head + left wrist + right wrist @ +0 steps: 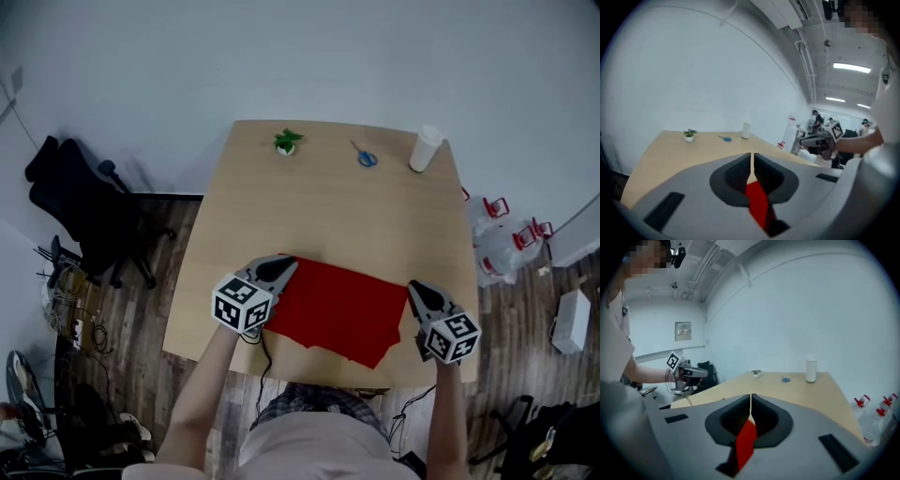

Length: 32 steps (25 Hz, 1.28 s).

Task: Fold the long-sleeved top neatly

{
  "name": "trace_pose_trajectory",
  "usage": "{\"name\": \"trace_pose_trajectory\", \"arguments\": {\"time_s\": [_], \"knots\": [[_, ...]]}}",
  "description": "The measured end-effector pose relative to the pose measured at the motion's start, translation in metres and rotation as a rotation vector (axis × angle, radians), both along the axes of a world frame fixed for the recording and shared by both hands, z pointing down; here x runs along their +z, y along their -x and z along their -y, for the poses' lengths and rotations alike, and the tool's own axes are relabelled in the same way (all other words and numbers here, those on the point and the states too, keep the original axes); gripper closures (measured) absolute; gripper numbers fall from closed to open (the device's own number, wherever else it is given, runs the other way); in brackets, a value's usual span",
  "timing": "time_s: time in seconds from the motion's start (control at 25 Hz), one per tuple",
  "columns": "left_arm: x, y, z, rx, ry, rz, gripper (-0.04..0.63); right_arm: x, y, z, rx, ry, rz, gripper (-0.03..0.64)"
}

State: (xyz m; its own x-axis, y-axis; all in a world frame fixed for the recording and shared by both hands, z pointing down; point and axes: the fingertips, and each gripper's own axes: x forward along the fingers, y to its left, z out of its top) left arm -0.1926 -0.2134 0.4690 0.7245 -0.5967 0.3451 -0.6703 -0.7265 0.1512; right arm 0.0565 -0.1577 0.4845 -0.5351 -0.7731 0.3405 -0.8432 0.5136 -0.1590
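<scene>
Head view: we see the red long-sleeved top (342,307) on the near part of the bench (328,206), with our left tongs (289,267) at the top's left corner and our right tongs (414,287) at its right edge. A plant (287,142), scissors (365,157) and a cup (425,148) sit well beyond the top. Left gripper view: these tongs pinch the top's red cloth. Right gripper view: these tongs too are pressed on a fold of the top.

The top (342,309) lies at the table's (328,216) near edge, left gripper (286,267) at its left end, right gripper (414,289) at its right. Along the far edge, left to right, 3 things: plant (288,142), scissors (365,156), cup (425,149). A chair (84,206) stands left of the table.
</scene>
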Motion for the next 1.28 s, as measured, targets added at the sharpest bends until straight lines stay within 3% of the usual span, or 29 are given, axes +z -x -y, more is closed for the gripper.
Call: {"name": "trace_pose_trajectory", "arguments": {"time_s": [0.16, 0.32, 0.48, 0.68, 1.28], "knots": [[-0.040, 0.023, 0.021, -0.186, -0.082, -0.104, 0.592, -0.045, -0.048, 0.014, 0.242, -0.144, 0.052, 0.609], [-0.059, 0.045, 0.020, -0.306, -0.140, -0.098, 0.592, -0.068, -0.081, 0.006, 0.405, -0.200, 0.134, 0.609], [-0.067, 0.055, 0.016, -0.356, -0.189, -0.062, 0.592, -0.075, -0.100, -0.005, 0.499, -0.228, 0.130, 0.603], [-0.072, 0.056, 0.013, -0.387, -0.210, -0.056, 0.592, -0.075, -0.105, -0.010, 0.528, -0.235, 0.054, 0.609], [-0.071, 0.058, 0.013, -0.391, -0.199, -0.067, 0.593, -0.073, -0.095, -0.007, 0.514, -0.221, 0.022, 0.609]]}}
